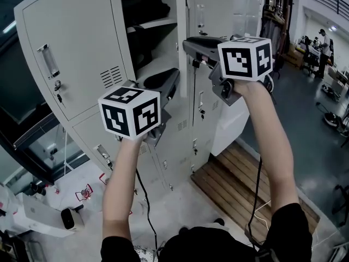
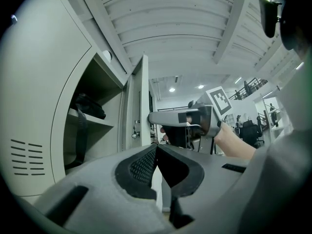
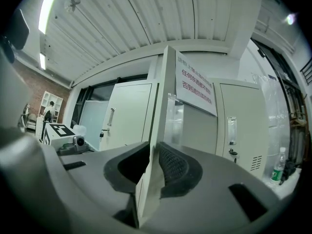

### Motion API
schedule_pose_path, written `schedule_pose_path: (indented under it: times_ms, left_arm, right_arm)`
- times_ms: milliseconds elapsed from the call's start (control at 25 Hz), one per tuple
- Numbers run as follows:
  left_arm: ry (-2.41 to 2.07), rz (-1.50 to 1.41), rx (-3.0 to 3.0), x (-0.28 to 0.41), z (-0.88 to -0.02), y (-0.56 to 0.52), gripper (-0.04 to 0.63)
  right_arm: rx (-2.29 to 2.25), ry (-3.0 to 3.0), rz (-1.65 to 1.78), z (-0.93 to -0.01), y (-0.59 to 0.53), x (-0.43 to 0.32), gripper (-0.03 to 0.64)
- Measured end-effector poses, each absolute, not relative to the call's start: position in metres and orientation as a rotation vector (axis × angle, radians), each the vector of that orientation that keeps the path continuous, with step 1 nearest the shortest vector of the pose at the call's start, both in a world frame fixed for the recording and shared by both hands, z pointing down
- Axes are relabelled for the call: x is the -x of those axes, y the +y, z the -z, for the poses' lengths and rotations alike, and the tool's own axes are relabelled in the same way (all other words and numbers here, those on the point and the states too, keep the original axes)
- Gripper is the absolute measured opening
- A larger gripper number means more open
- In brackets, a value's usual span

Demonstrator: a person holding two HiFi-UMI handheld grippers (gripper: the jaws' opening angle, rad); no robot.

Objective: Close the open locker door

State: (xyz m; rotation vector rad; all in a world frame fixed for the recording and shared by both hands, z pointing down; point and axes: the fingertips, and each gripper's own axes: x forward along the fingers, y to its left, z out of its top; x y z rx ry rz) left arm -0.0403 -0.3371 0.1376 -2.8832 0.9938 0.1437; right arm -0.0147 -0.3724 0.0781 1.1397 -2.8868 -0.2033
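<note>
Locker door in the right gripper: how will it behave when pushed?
The locker door looks like thin sheet metal, so probably stiff and fairly light. Being hinged, it should swing freely rather than slide. The right gripper clamps its smooth painted edge, which might slip.

grey floor (image 1: 322, 146), wooden pallet (image 1: 240, 182), ribbed ceiling (image 2: 170, 23)

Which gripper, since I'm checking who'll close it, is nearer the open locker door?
Right. The right gripper clasps the open locker door; the left gripper hangs lower, apart from it, shut.
</note>
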Motion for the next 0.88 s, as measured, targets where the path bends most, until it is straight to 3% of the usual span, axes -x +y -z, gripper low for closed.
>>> schedule_pose_path:
  times_ms: [880]
  left_arm:
    - [1.094,-0.106,2.857,0.069,-0.145,-0.346,0.017]
  right_arm:
    - [-0.936,-2.947,0.12,-0.081,-0.391,0.056,0.037]
